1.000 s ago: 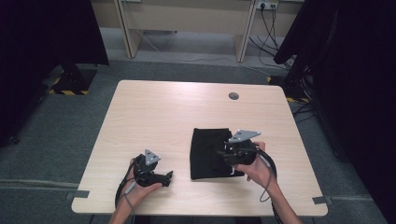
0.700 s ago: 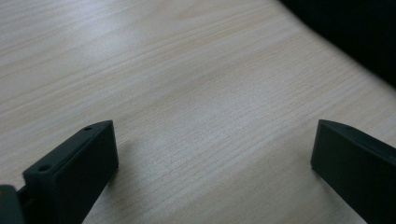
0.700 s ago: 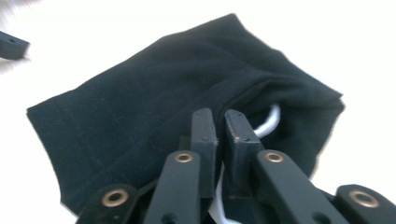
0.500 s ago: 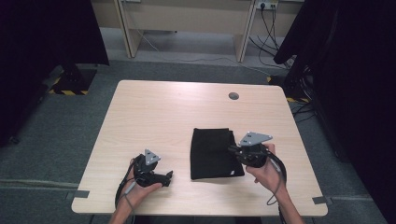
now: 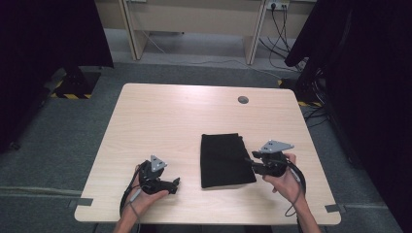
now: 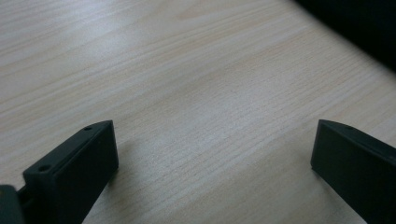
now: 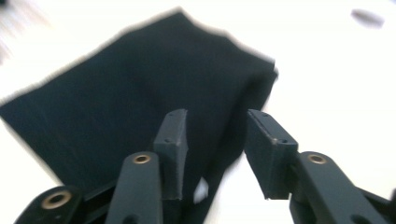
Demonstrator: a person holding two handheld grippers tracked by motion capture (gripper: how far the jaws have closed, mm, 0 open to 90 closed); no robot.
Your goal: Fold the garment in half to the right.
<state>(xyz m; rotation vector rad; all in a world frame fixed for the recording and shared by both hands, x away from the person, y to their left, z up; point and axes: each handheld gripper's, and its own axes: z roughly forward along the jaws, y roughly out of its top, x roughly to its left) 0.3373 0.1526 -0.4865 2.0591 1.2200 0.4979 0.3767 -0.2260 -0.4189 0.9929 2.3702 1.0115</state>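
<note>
A folded black cloth (image 5: 226, 160) lies flat on the light wooden table (image 5: 170, 116), right of centre and near the front. My right gripper (image 5: 250, 163) sits at the cloth's right edge, pointing left over it. In the right gripper view its jaws (image 7: 215, 126) stand apart over the cloth (image 7: 140, 93); they have just been opening, and the cloth's edge lies under the gap without being pinched. My left gripper (image 5: 175, 183) rests on the table at the front left, clear of the cloth. In the left gripper view it (image 6: 215, 149) is wide open over bare wood.
A round grey cable hole (image 5: 243, 100) sits in the table top at the back right. Desk legs and cables stand on the floor behind the table. Dark curtains hang at both sides. The table's front edge runs just below both hands.
The right gripper has slid to the right, from over the cloth to its right edge. The cloth lies flat where it was. The left gripper has stayed put.
</note>
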